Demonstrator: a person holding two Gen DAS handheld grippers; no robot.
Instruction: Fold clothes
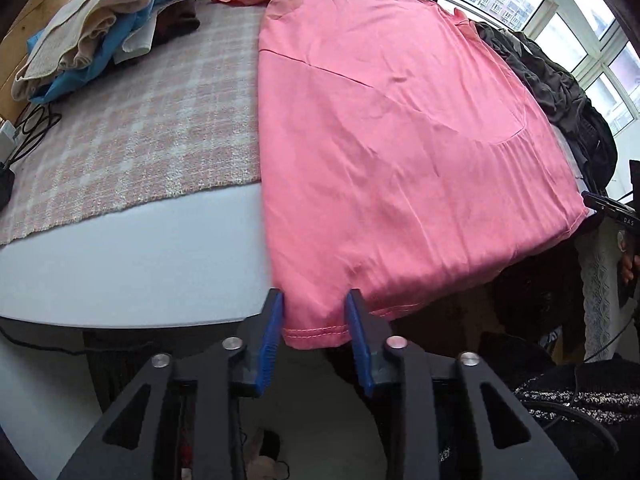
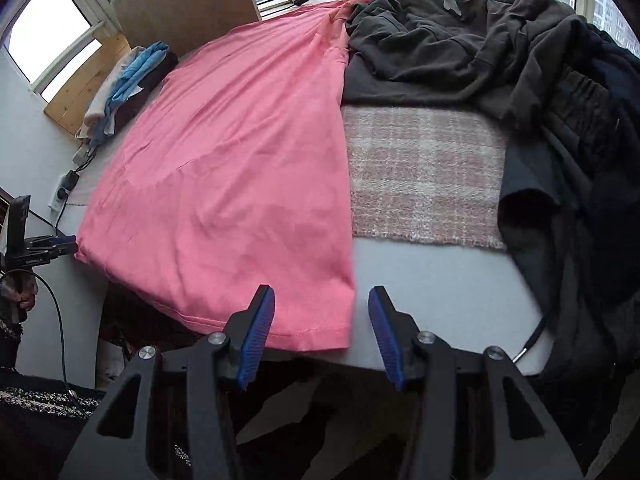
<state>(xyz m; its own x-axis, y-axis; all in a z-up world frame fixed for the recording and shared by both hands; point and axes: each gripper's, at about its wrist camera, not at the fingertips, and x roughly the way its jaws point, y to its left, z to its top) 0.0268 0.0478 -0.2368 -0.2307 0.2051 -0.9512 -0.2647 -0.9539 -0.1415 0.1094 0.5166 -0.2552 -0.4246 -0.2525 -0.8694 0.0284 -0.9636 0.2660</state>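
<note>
A pink shirt lies spread flat across the table, its hem hanging over the near edge. In the left wrist view, my left gripper is shut on the shirt's near left hem corner, and the cloth puckers between the blue pads. In the right wrist view, my right gripper stands open over the pink shirt's near right hem corner. That corner lies between the fingers, with neither pad pressing on it. The left gripper also shows at the shirt's other corner.
A pink plaid cloth covers the white table under the shirt. A folded cream and blue stack sits at the far left. A heap of dark clothes fills the right side. Cables lie by the left edge.
</note>
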